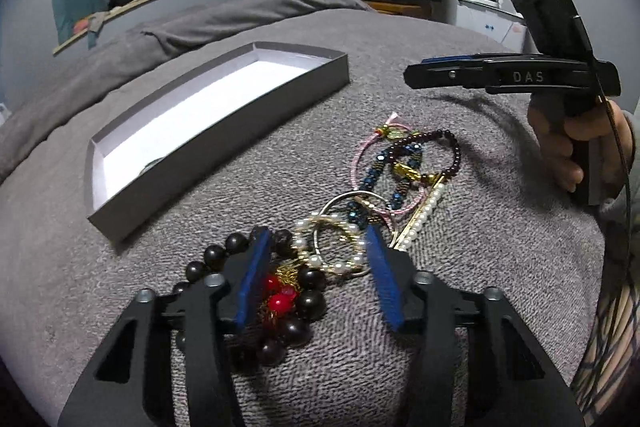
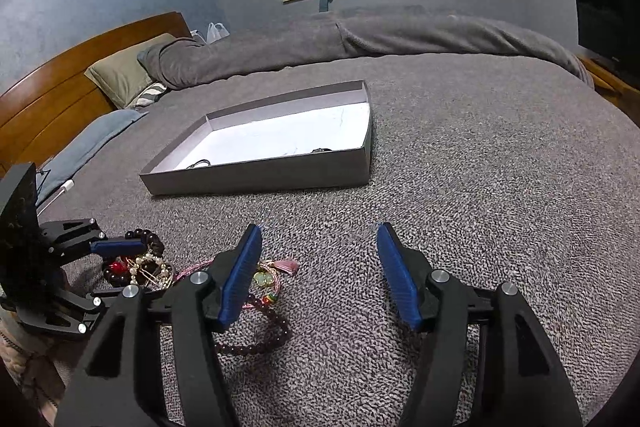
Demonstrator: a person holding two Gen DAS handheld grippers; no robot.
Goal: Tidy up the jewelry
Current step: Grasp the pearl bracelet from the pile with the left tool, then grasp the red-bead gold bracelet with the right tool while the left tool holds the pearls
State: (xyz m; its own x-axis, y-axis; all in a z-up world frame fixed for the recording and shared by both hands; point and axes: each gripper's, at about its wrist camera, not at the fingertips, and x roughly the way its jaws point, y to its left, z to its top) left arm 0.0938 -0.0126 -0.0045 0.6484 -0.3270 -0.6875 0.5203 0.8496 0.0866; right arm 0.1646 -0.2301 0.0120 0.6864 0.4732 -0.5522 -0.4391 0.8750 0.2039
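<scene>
The left gripper (image 1: 318, 277) is spread around the near bead bracelet (image 1: 280, 291), not pinching yet. The right gripper (image 2: 318, 275) is spread and empty. The beads look light and floppy, so grab one strand.

One shallow grey box (image 1: 224, 131), two grippers (image 1: 316, 259) (image 2: 320, 267), one bed (image 2: 480, 147), one tangled heap of beaded bracelets (image 1: 360, 195), too knotted to count.

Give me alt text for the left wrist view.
The left hand-held gripper straddles a tangled pile of jewelry on a gray blanket. A shallow gray box lies beyond; the right hand-held gripper hovers at right.
</scene>
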